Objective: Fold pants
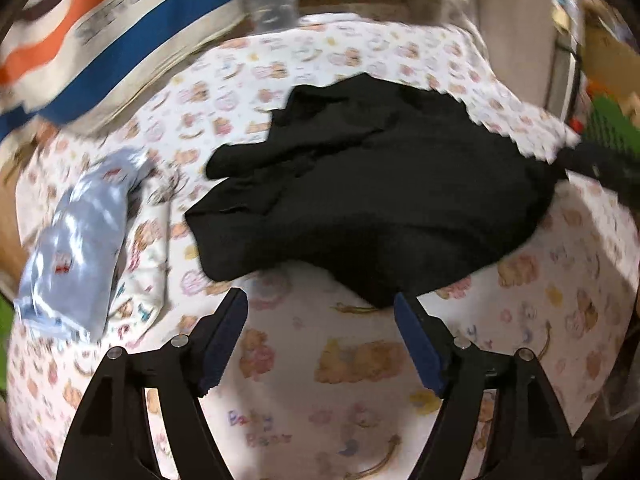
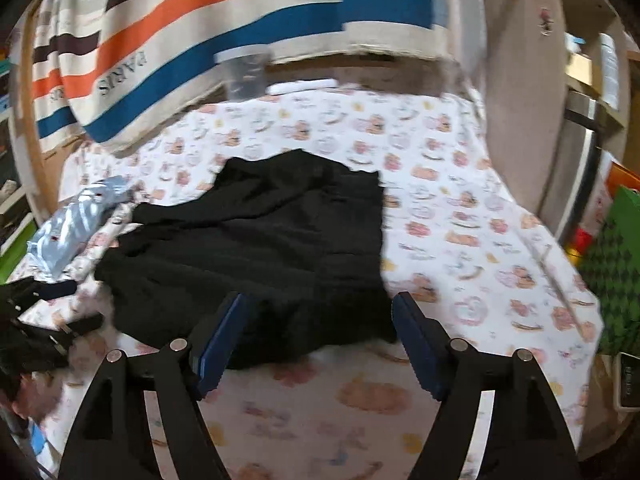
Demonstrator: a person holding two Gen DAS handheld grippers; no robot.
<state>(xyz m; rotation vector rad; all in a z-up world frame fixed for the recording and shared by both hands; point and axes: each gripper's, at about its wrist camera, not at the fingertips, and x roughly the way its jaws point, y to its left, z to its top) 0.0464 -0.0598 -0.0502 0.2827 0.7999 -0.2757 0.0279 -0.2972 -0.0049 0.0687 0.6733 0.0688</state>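
I see the black pants [image 1: 376, 200] lying crumpled on the bed sheet [image 1: 360, 360] with the bear print, directly ahead of both tools and not yet folded in any neat way. My left tool [image 1: 320, 312] has its blue pads spread wide and holds nothing; the near edge of the cloth bulges down between the two tips, and the right tip seems to touch it, though I cannot be sure of contact. My right tool [image 2: 318, 316] is also spread and empty, and here the near hem of the pants [image 2: 260, 248] lies between its fingers, so I judge the right one is a little deeper over the fabric. The long axis is hard to name: the heap runs roughly from near-right to far-left in the left view, where loose ends point toward a shiny silver-blue packet [image 1: 76, 244]. I cannot tell which end is the waistband, because the black cloth shows almost no seams and both views are blurred. At the far side a striped towel [image 2: 200, 40] hangs and a clear cup [image 2: 246, 74] stands.
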